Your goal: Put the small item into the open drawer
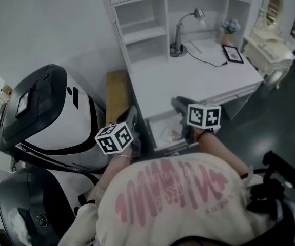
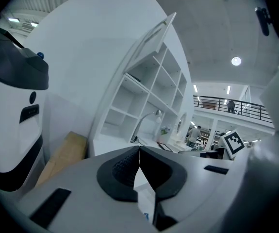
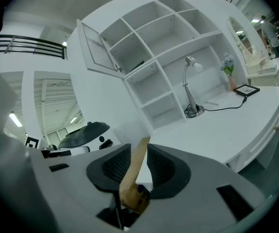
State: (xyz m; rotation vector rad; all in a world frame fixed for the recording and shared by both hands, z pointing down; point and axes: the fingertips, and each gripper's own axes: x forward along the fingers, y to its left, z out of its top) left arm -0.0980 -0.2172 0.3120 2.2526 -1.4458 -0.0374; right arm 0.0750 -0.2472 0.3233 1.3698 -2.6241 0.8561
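Above the open drawer [image 1: 161,124], your right tool [image 3: 139,149] is closing, with a tan strip [image 3: 132,174] between its jaws, ungripped (left tool [image 2: 139,152] clenched, empty). Centre it squarely first.

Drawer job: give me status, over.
Left gripper shut, empty. Right gripper closing, tan piece showing in its gap, no clamp seen. Drawer open, right gripper at it. No blocker seen.
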